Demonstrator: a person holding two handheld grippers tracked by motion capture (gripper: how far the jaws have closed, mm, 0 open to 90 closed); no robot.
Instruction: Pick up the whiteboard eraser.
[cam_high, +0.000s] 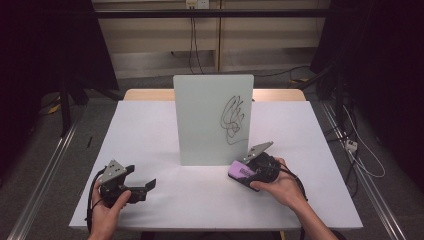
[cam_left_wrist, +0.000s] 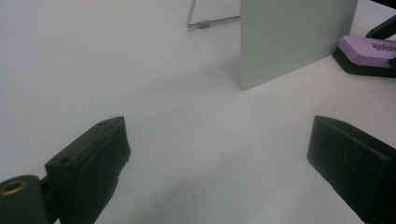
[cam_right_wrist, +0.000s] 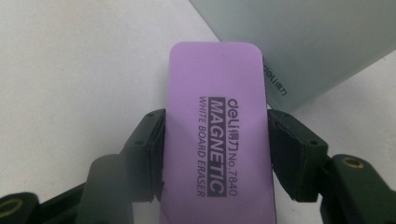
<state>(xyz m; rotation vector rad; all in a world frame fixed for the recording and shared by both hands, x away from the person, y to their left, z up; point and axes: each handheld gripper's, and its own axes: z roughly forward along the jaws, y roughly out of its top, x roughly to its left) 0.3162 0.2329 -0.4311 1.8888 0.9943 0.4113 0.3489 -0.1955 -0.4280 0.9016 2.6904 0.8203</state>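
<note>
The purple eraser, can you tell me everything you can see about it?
The purple eraser is a flat block with rounded corners, a smooth lilac top that looks like plastic, and a black underside. Black print reads "deli", "MAGNETIC", "WHITE BOARD ERASER" and "No. 7840". The right gripper is shut on it, one black jaw pressing each long side. It sits low over the white table, just in front of the lower right corner of the standing whiteboard, which carries a black scribble.

The right gripper (cam_right_wrist: 215, 149) has its two black jaws clamped inward with something pinched between them, while the left gripper (cam_left_wrist: 219, 154) lies level, jaws spread wide.
</note>
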